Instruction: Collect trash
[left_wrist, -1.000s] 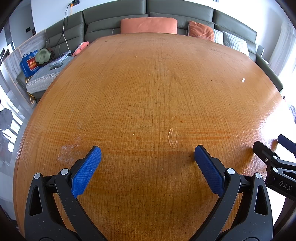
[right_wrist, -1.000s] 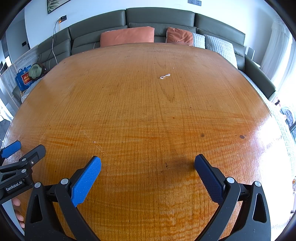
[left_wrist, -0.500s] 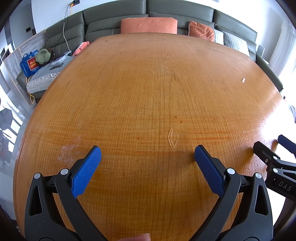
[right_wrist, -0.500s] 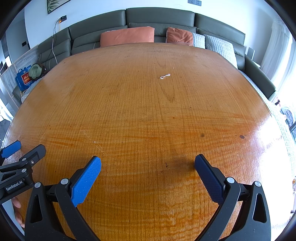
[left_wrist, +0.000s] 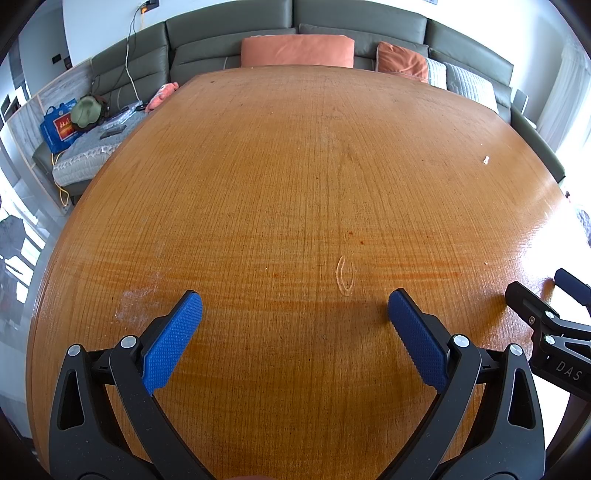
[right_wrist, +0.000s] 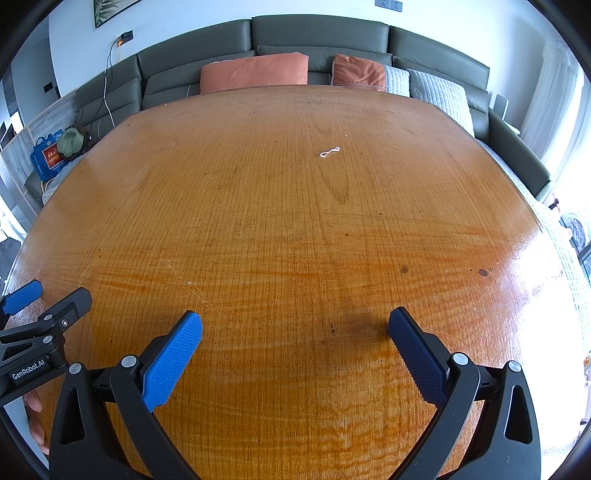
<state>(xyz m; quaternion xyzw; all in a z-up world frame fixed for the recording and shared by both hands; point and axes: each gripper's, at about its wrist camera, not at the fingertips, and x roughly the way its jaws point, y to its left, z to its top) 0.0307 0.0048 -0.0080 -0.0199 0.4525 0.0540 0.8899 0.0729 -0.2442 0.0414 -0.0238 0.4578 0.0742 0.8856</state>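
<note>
A small white twisted scrap (right_wrist: 330, 151) lies on the wooden table (right_wrist: 295, 229) far ahead of my right gripper (right_wrist: 294, 328); it also shows in the left wrist view (left_wrist: 486, 160) at the far right. A faint clear loop (left_wrist: 345, 275) lies on the table just ahead of my left gripper (left_wrist: 294, 310), slightly right of centre. Both grippers are open, empty and low over the near edge. The right gripper shows in the left wrist view (left_wrist: 554, 295), the left one in the right wrist view (right_wrist: 44, 299).
A grey sofa (right_wrist: 317, 40) with orange cushions (right_wrist: 255, 72) wraps around the far side of the table. A blue bag (left_wrist: 59, 123) and clutter sit on the sofa at the left. A whitish smudge (left_wrist: 136, 299) marks the table.
</note>
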